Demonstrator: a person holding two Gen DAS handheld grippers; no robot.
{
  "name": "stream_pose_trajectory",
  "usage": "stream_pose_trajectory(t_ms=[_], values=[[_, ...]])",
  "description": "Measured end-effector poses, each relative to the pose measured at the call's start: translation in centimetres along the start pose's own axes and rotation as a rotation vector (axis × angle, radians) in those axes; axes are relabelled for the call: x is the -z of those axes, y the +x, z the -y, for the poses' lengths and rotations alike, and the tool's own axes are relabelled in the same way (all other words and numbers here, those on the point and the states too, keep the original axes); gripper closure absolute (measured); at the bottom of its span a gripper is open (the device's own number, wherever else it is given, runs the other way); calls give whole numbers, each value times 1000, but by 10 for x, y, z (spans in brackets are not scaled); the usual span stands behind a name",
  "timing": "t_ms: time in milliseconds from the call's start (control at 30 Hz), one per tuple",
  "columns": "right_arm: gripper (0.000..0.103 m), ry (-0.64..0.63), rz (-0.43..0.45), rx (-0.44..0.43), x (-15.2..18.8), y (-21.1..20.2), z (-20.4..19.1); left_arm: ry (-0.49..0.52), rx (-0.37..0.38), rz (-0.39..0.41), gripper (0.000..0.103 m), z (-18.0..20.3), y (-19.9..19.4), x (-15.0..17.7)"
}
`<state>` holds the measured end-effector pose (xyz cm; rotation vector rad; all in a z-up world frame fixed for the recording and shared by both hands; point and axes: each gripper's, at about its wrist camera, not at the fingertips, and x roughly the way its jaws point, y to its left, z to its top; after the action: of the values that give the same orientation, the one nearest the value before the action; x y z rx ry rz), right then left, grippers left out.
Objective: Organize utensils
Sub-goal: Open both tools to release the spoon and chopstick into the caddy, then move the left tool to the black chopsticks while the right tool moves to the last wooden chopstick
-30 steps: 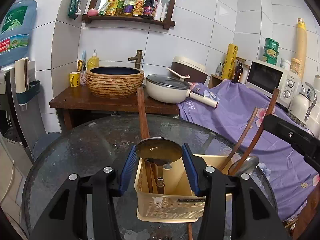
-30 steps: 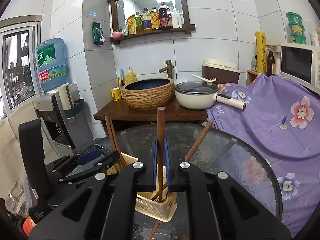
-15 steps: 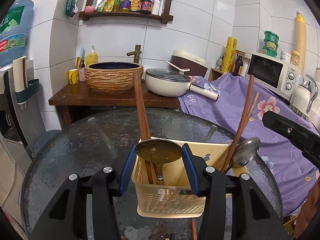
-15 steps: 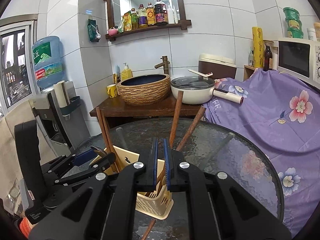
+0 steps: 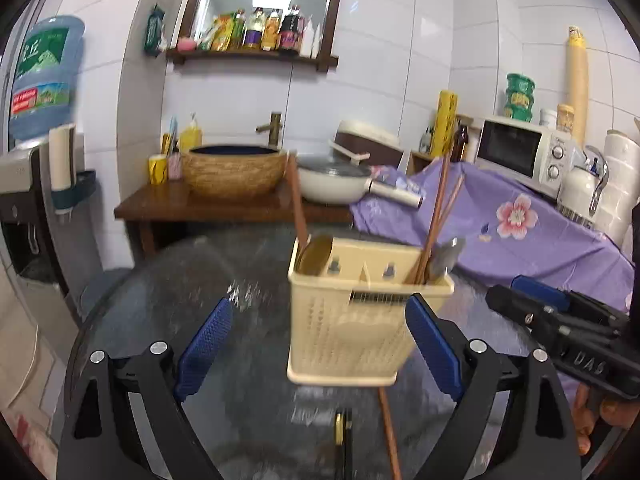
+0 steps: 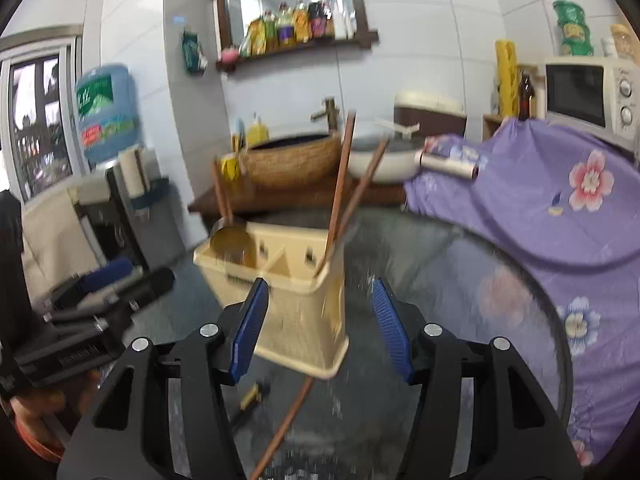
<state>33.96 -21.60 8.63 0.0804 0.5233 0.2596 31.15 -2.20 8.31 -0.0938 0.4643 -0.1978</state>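
Observation:
A cream utensil basket [image 5: 348, 320] [image 6: 296, 304] stands on the round glass table [image 5: 160, 300]. Its left compartment holds a brass ladle [image 5: 316, 256] [image 6: 232, 244] with a wooden handle. Long wooden handles [image 5: 438, 216] [image 6: 340, 184] and a metal spoon [image 5: 446, 258] lean in the right compartment. My left gripper [image 5: 318, 346] is opening, with its blue pads wide apart and pressing on nothing. My right gripper [image 6: 320, 330] is opening too and holds nothing. In both views the basket shows just beyond the pads. A wooden stick [image 5: 388, 428] [image 6: 288, 416] lies on the glass in front of the basket.
A small dark and yellow utensil [image 5: 340, 428] [image 6: 252, 394] lies on the glass near the stick. Behind the table are a wooden stand with a woven basin [image 5: 236, 172], a white pan [image 5: 336, 184] and a purple flowered cloth [image 6: 540, 200]. A microwave [image 5: 520, 152] stands at the right.
My left gripper let go of the ladle, which now rests in the basket, and drew back. My right gripper went from shut to open and drew back and down.

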Motion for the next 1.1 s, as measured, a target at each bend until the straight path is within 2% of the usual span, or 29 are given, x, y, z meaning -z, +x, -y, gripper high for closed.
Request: stream_pose_trajectory(t_ms=[133, 267, 400, 567, 733, 1100], values=[[48, -70, -89, 29, 43, 6, -10, 13, -1, -132, 19, -8, -1, 37], [48, -116, -174, 50, 83, 14, -24, 41, -28, -253, 35, -11, 5, 76], [48, -73, -265, 33, 109, 24, -27, 28, 2, -353, 50, -15, 10, 106], [48, -77, -324, 34, 132, 33, -35, 45, 20, -393, 60, -13, 8, 126], [50, -59, -351, 38, 136, 41, -41, 48, 36, -417, 66, -11, 11, 134], [50, -46, -392, 52, 131, 58, -46, 67, 64, -440, 67, 2, 15, 138]])
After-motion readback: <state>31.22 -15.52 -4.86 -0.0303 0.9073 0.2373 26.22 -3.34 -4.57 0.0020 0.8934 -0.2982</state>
